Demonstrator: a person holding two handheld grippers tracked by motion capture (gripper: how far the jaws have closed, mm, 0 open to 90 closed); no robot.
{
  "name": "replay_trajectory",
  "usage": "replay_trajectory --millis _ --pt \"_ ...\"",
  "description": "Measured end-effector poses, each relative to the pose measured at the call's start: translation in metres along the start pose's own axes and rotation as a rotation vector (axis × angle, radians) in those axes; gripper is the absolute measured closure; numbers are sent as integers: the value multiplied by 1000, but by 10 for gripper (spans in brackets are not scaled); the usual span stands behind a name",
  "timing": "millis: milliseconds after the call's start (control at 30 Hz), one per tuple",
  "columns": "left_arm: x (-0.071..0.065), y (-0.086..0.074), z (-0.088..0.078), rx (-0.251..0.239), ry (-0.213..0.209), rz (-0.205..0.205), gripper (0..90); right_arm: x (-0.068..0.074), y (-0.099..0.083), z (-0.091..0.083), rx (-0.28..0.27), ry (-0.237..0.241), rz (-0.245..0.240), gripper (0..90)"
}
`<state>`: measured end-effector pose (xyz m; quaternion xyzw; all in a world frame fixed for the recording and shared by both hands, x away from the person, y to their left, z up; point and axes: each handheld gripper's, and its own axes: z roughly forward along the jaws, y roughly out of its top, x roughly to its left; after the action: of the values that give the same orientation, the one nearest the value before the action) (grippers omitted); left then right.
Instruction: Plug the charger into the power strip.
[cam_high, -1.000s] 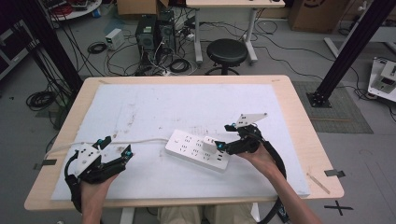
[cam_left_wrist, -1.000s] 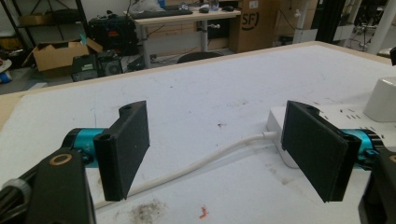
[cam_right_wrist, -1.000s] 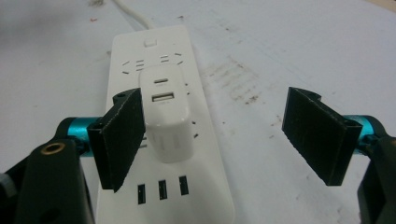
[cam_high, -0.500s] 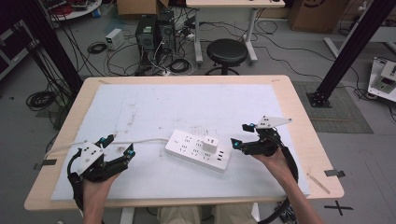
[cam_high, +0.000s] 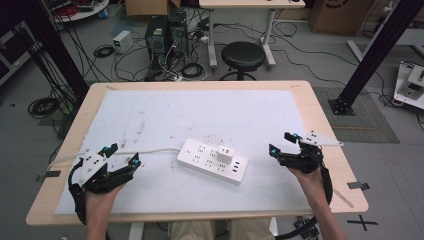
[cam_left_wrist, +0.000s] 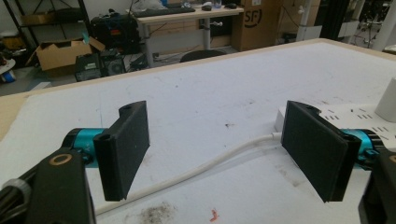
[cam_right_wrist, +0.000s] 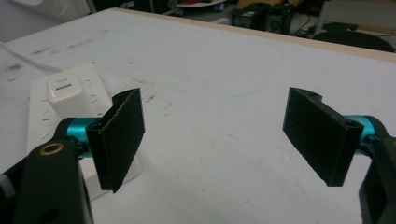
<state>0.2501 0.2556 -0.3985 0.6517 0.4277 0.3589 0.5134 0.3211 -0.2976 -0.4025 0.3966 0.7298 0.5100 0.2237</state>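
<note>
**Charger seated in the strip, both grippers standing off**

I read the plugging step as finished: the white charger (cam_high: 224, 154) sits upright in the power strip (cam_high: 212, 160), which lies near the middle of the tabletop (cam_high: 200, 112) on its white cover. I judge the work close to done; what the next move calls for, if anything, is a check that the charger is pushed fully home, and from the high view I cannot quite tell whether its base is flush with the strip.

My right gripper (cam_high: 284, 143) hovers at about 3 o'clock from the strip, well apart from it. Its jaws are spread wide with nothing between them but bare cover; in the right gripper view the charger (cam_right_wrist: 67, 95) sits just behind the left jaw, untouched.

My left gripper (cam_high: 121, 155) rests at about 9 o'clock from the strip, jaws likewise released and empty. The strip's white cord (cam_left_wrist: 205, 163) runs across the cover between them, not gripped, leading to the strip's end (cam_left_wrist: 336, 112).
</note>
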Motion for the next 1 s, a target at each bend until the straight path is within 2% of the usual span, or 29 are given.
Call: replay_trajectory --millis 133,267,533,1000 --pt "2 -1 0 4 4 4 236 -3 -9 -7 -24 -33 10 209" --pt "3 -2 0 4 10 -3 236 -5 -14 -14 -45 -59 45 206" --pt "3 -3 1 7 8 -1 236 -11 -17 -20 -61 -65 50 206" --pt "3 -4 2 6 5 -1 236 -8 -17 -18 -55 -48 49 206"
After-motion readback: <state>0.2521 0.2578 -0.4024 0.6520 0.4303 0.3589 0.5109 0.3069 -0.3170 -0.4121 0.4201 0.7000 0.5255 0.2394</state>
